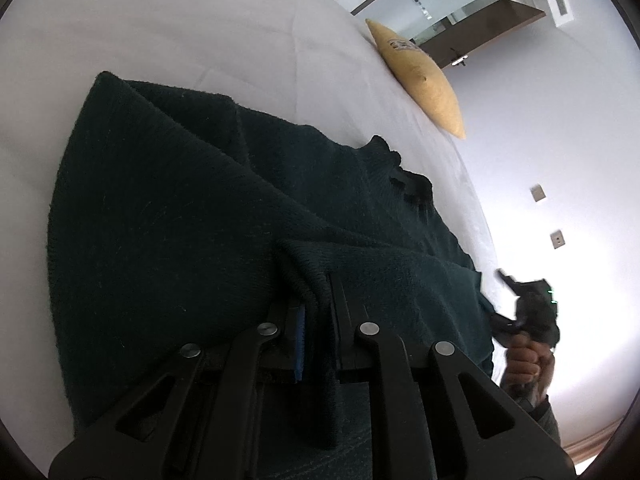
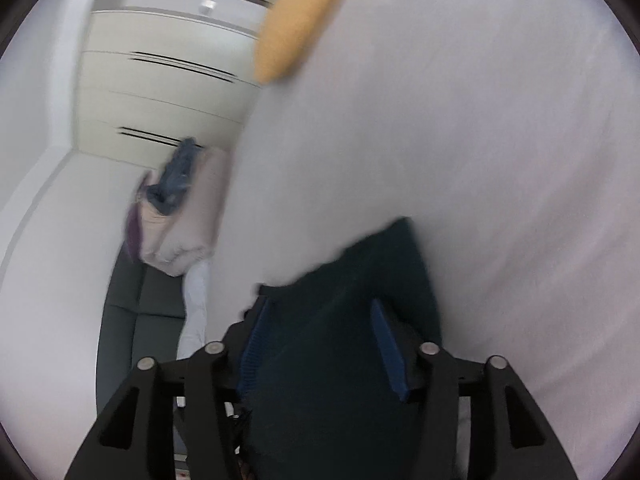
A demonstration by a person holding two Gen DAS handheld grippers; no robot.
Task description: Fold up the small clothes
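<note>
On the white bed (image 1: 200, 20) lies a dark-green knit sweater (image 1: 160, 208) — left tongs (image 1: 318, 312) pinching its fold, right tongs (image 2: 320, 344) spread.

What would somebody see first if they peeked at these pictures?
First, the big dark green sweater spread over the white bed, filling the middle of the left wrist view. Next, the left gripper at the bottom, shut on a fold of the sweater. Then the yellow cushion at the bed's far edge by the wall, top right.
</note>
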